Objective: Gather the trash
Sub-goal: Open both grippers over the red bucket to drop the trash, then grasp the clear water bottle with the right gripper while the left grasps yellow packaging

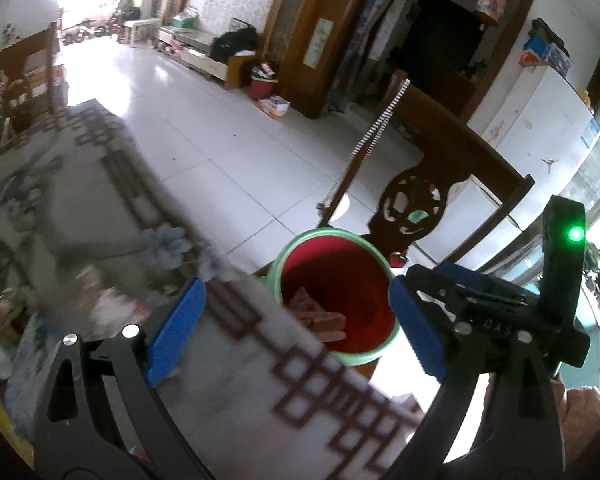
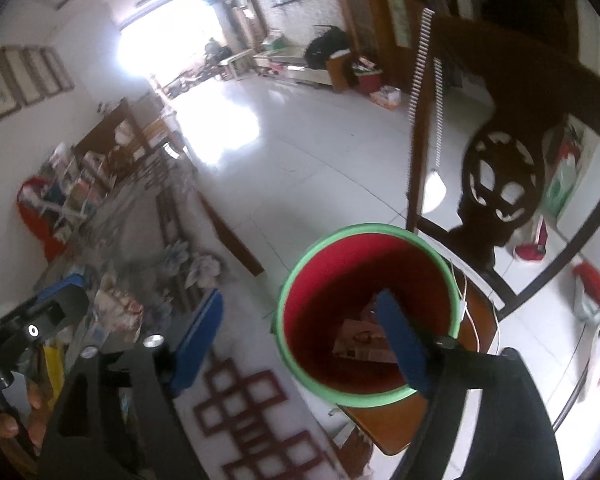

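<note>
Item 1, bucket: red inside, green rim, standing upright on the wooden seat of a carved dark chair just past the counter's edge. Through the left wrist view I see it between my two blue pads; through the right wrist view it sits right of centre.

Item 2, trash in the bucket: reddish wrappers or packets lying at the bottom, with a printed paper piece visible in the right wrist view. I cannot read what they are.

Item 3, left tool: released, blue pads spread wide, nothing between them. It hangs over the counter edge, angled down toward the bucket.

Item 4, right tool: released, jaws wide and empty. Its right-hand pad overlaps the bucket's mouth in my view; whether it is inside the rim or only above it I cannot tell. The same tool shows at the right of the left wrist view, with a green light lit on its body.

Item 5, counter: covered by a pale cloth printed with brown square fretwork and grey-blue flowers. Blurred clutter lies at its left part, too smeared to name.

Item 6, hand: fingers wrapped on the left tool's grip, bottom left of the right wrist view.

Item 7, room: white tiled floor, a second red bucket by the far doorway, and a white cable draped on the chair seat beside the bucket.
</note>
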`<state>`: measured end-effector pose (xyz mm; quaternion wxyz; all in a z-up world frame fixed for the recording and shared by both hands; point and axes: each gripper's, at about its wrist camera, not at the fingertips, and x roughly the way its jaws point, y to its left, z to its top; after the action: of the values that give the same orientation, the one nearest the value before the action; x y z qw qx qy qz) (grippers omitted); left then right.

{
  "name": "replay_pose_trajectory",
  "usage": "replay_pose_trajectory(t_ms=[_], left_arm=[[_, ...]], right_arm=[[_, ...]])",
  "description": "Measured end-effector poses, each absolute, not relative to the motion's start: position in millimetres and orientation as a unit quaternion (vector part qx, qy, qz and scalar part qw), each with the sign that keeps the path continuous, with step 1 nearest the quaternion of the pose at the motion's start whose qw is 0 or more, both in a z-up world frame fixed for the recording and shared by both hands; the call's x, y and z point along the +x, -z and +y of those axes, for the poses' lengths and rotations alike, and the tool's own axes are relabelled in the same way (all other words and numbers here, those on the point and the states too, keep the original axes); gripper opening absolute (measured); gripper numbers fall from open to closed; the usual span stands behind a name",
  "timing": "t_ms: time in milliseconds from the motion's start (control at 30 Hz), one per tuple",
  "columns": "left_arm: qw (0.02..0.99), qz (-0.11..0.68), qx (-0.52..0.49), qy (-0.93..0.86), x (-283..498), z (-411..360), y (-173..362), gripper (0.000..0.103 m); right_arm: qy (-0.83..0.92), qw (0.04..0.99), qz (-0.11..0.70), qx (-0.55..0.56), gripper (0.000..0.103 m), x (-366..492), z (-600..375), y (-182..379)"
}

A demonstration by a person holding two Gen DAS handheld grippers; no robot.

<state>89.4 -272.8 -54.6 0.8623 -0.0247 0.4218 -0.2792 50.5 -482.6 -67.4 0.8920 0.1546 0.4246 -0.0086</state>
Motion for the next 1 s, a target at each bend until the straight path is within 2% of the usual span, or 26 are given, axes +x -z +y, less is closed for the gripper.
replay_pose_trajectory(t_ms=[33,100,167,267,467,600,900,1000], left_arm=[[0.867,0.419,-0.025,0.268,85.1,-260.3,52.1,0.091],[0.875,0.414,-0.027,0.248,79.1,-239.3,48.7,0.092],[0.884,0.411,-0.033,0.219,73.7,-210.8,45.6,0.093],[0.894,0.414,-0.051,0.163,67.5,-160.9,45.4,0.093],[0.892,0.443,-0.089,0.014,55.8,-51.5,65.5,0.094],[0.857,0.504,-0.08,-0.078,55.9,2.7,98.9,0.094],[0.816,0.567,-0.09,-0.063,65.7,24.1,147.6,0.094],[0.808,0.579,-0.092,-0.061,68.7,28.2,160.6,0.098]], right_arm=[[0.001,0.894,0.425,0.139,0.081,50.8,-468.6,64.8],[-0.012,0.897,0.429,0.111,0.092,51.9,-444.5,62.1],[-0.03,0.9,0.428,0.079,0.096,52.4,-418.5,57.9],[-0.06,0.9,0.429,0.037,0.095,53.9,-380.8,54.0],[-0.112,0.889,0.443,0.024,0.095,53.1,-332.3,60.8],[-0.127,0.884,0.449,0.023,0.095,49.3,-307.6,65.1],[-0.128,0.882,0.452,0.034,0.095,44.9,-285.8,65.8],[-0.124,0.883,0.451,0.036,0.095,43.9,-282.5,65.8]])
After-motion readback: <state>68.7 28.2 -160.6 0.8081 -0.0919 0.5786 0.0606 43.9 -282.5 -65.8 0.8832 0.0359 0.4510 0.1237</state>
